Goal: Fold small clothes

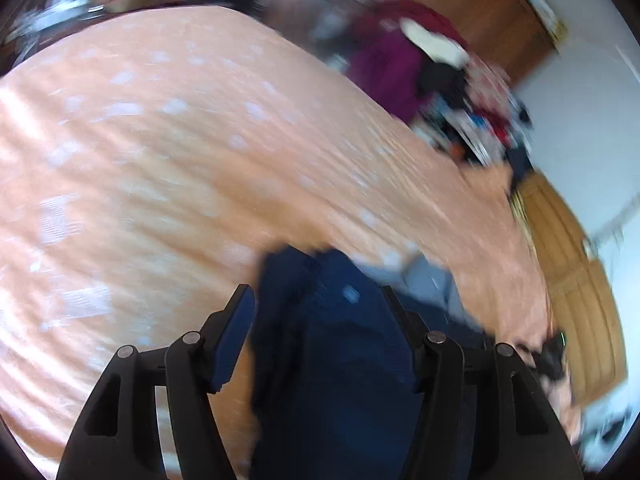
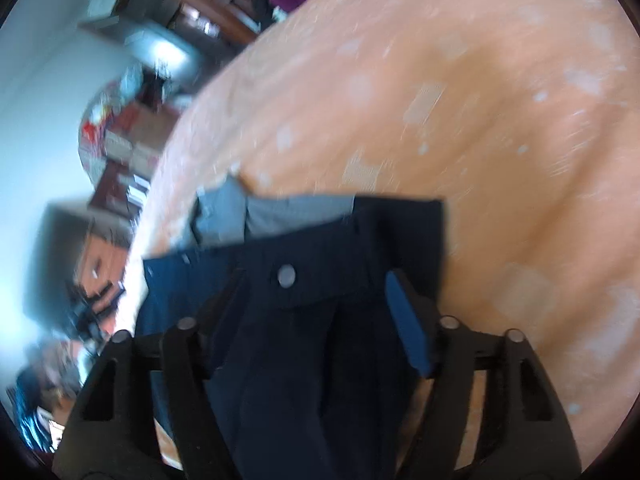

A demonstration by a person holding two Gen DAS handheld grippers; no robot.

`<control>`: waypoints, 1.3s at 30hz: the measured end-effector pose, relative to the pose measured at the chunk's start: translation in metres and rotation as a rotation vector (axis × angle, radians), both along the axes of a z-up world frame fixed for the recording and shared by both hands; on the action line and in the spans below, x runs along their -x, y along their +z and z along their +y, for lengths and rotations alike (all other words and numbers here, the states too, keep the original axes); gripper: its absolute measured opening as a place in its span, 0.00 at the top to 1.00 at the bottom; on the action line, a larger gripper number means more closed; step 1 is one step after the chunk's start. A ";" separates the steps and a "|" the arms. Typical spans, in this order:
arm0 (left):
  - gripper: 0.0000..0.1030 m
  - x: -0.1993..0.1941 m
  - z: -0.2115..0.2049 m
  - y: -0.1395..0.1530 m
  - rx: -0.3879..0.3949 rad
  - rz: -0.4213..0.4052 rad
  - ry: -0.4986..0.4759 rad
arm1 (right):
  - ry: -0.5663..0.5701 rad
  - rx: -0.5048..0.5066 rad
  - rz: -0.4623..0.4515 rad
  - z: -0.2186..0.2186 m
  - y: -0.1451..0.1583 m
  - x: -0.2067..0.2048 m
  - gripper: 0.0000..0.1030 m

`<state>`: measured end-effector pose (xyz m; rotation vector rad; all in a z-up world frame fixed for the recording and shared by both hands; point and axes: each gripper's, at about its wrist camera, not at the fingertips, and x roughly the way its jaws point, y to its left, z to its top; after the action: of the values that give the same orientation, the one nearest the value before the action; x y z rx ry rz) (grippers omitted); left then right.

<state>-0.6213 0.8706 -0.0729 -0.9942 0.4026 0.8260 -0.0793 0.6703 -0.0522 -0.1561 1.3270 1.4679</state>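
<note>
The dark blue shorts [image 2: 320, 280] lie on a peach bedspread [image 2: 480, 100] with pale spots, in the lower middle of both views. In the right wrist view the waistband with 1 metal snap button [image 2: 287, 275] is visible, and a grey lining [image 2: 280, 212] shows just above it, toward the middle left of the frame. Both pictures are blurred, so fine details are not sure.

The right claw [image 2: 320, 312] has its 2 fingers spread, with the cloth passing between them. The blue pad on the right finger stands clear of the cloth; the left finger is partly hidden by it. The left claw [image 1: 316, 320] is also spread, with the blue cloth [image 1: 332, 340] filling the gap between the fingers, and I see no pinch there.

My judgement is that the step in hand is to take the shorts at 2 points before a fold. To do it well, each claw should close on 1 edge of the cloth only, near a corner of the waistband, not on a thick bunch. Both grips should be at the same height, so that the cloth hangs or lies flat without a twist. The grey lining should be tucked inside first. The bedspread is soft and wrinkled, so a low grip may catch it together with the shorts.

A pile of clothes [image 1: 460, 92] in the upper right of the left wrist view lies well apart.
</note>
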 end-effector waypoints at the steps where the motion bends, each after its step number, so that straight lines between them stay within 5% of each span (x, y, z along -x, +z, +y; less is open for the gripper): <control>1: 0.38 -0.011 0.000 -0.003 0.009 0.005 -0.044 | 0.001 0.027 -0.032 0.004 -0.008 0.002 0.37; 5: 0.38 -0.048 0.012 -0.042 0.142 0.069 -0.087 | -0.008 0.053 -0.087 0.012 -0.024 0.000 0.51; 7: 0.56 -0.046 0.017 -0.067 0.190 0.144 -0.057 | -0.006 0.066 -0.113 0.014 -0.019 0.001 0.51; 10: 0.59 -0.015 0.002 -0.070 0.207 0.057 -0.026 | 0.044 0.083 -0.236 0.015 0.002 0.016 0.48; 15: 0.54 0.050 -0.075 -0.067 0.190 0.105 -0.021 | 0.064 -0.025 -0.291 0.007 0.047 0.064 0.36; 18: 0.48 0.090 -0.127 -0.058 0.169 0.065 0.040 | 0.226 -0.117 -0.203 0.017 0.064 0.150 0.47; 20: 0.47 0.117 -0.157 -0.054 0.162 0.008 0.086 | 0.400 -0.155 -0.137 0.031 0.066 0.229 0.77; 21: 0.47 0.124 -0.167 -0.053 0.157 -0.012 0.101 | 0.503 -0.161 -0.096 0.040 0.064 0.274 0.84; 24: 0.46 0.135 -0.193 -0.046 0.141 -0.109 0.127 | 0.673 -0.142 -0.059 0.063 0.047 0.376 0.87; 27: 0.45 0.140 -0.205 -0.042 0.142 -0.167 0.125 | 0.804 -0.002 0.030 0.078 -0.005 0.449 0.87; 28: 0.45 0.143 -0.206 -0.042 0.149 -0.184 0.125 | 0.816 0.026 0.022 0.079 -0.020 0.463 0.96; 31: 0.45 0.144 -0.208 -0.046 0.181 -0.282 0.129 | 0.743 0.019 0.045 0.076 -0.019 0.455 1.00; 35: 0.44 0.121 -0.201 -0.049 0.193 -0.333 0.069 | 0.617 -0.134 0.033 0.036 0.036 0.379 0.94; 39: 0.41 0.092 -0.191 -0.061 0.211 -0.352 0.012 | 0.463 -0.041 -0.051 -0.017 0.015 0.287 0.87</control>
<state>-0.7134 0.6796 -0.1339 -1.3132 0.1831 0.6105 -0.3663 0.6532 -0.0370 -0.4974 1.2690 1.8618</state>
